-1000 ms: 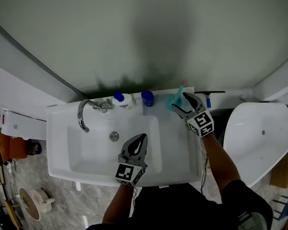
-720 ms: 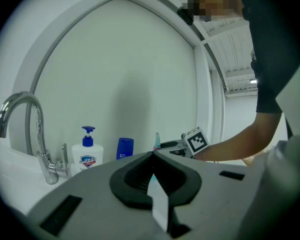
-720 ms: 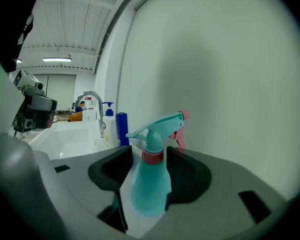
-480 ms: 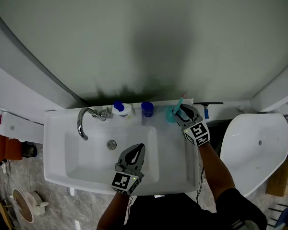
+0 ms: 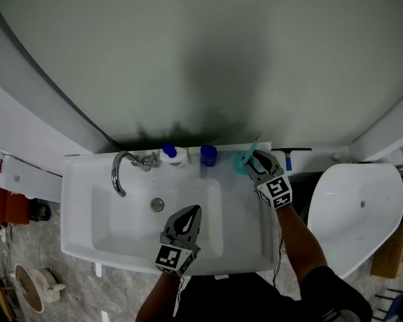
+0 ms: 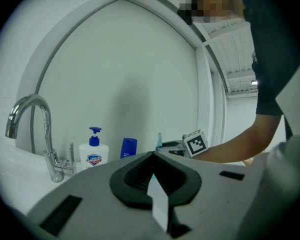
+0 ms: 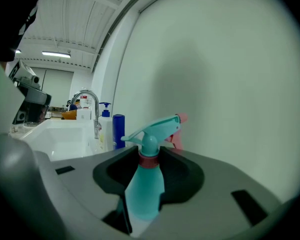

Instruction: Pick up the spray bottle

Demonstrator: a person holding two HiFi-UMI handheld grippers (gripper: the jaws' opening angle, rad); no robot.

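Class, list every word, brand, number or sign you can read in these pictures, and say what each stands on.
No word, brand or number is legible.
Soap pump bottle: a blue and red badge on its label, lettering too blurred to read.
Marker cube beside the spray bottle: black-and-white square pattern, no letters.
Second marker cube over the sink: the same.
Blue bottle and spray bottle: no print shows.
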